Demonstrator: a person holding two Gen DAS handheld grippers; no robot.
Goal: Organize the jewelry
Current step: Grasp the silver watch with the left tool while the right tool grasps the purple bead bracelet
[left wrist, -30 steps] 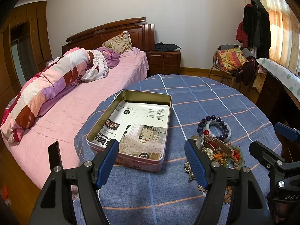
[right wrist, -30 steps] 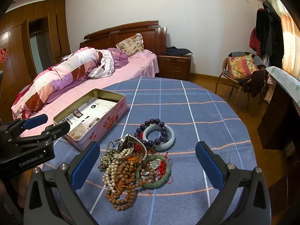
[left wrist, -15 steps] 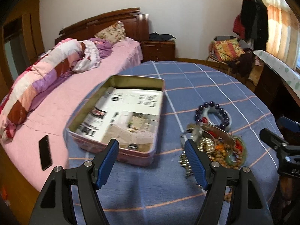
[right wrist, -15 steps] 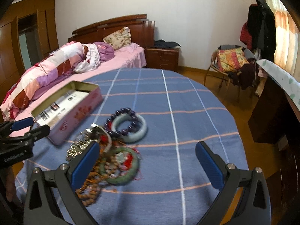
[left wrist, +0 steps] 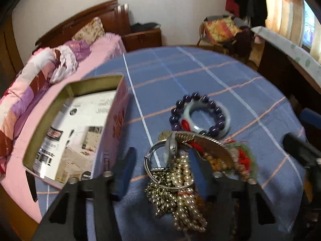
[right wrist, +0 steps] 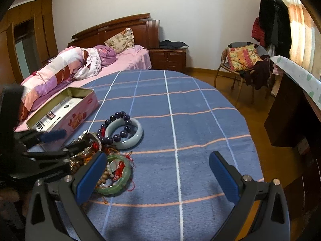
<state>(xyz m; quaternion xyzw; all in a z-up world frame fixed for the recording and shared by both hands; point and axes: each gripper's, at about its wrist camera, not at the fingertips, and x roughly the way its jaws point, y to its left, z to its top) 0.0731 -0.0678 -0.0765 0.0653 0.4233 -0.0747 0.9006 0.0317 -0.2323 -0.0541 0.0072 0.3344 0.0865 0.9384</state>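
Your left gripper (left wrist: 160, 172) is down in the jewelry pile (left wrist: 180, 172) at the near edge of the bench (right wrist: 200, 120), fingers (left wrist: 124, 172) just been closing, now about half spread w/ the silver bangle (left wrist: 149, 156) and pearl strand (left wrist: 186, 180) between them. Pads don't look pressed on anything yet, though the blur makes it hard to call. Right gripper (right wrist: 158, 176) hangs over bare cloth beside the green bangle (right wrist: 120, 184), fingers wide apart, nothing in them. The tin box (left wrist: 66, 124) sits open just left of the pile, only a printed sheet inside. Looks like step one: first pick. Next, you'll need to finish the squeeze on one piece, not the tangle, lift clear, then carry it over to the tin. Beaded bracelet (right wrist: 118, 126) & pale bangle (right wrist: 132, 138) wait behind.
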